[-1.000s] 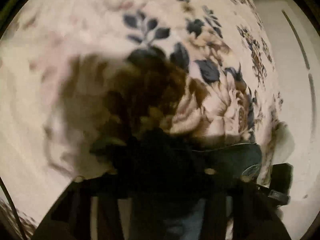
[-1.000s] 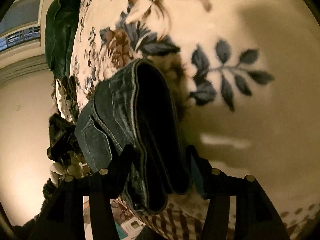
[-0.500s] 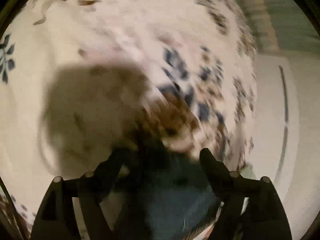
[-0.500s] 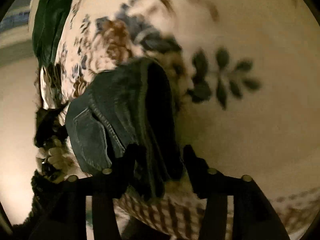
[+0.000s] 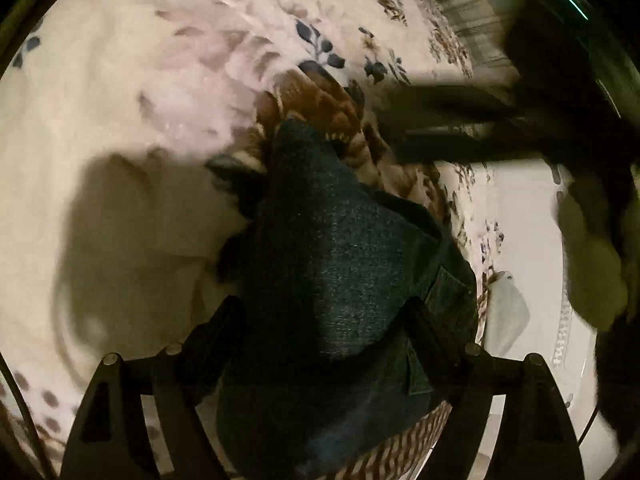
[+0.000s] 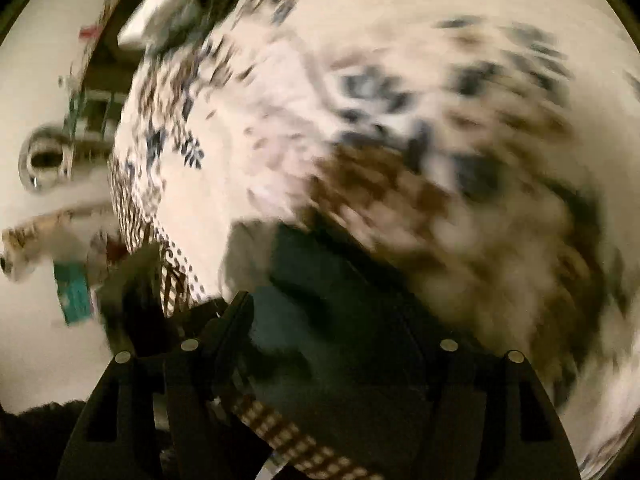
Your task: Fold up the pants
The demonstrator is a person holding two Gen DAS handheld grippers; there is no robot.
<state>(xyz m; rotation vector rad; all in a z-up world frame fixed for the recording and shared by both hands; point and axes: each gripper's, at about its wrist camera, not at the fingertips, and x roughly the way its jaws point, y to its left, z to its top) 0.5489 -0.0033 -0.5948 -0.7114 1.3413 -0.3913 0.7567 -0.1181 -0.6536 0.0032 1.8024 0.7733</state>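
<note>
The dark blue denim pants (image 5: 344, 264) lie bunched on the cream floral bedspread (image 5: 132, 92), between the spread fingers of the released left gripper (image 5: 320, 320). The right gripper (image 6: 332, 320) also looks unclenched over the denim, though blur leaves doubt. Flatten the bundle squarely before leaving it.

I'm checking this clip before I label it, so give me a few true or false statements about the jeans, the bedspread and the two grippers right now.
1. The pants are dark blue denim jeans. True.
2. The left gripper has its fingers spread wide with the jeans between them. True.
3. The jeans lie on a plain grey sheet. False: they lie on a cream floral bedspread with brown and navy flowers.
4. The right gripper hangs over bare floor. False: dark denim sits between its fingers, over the bedspread.
5. The right wrist view is sharp. False: it is heavily motion-blurred.
</note>
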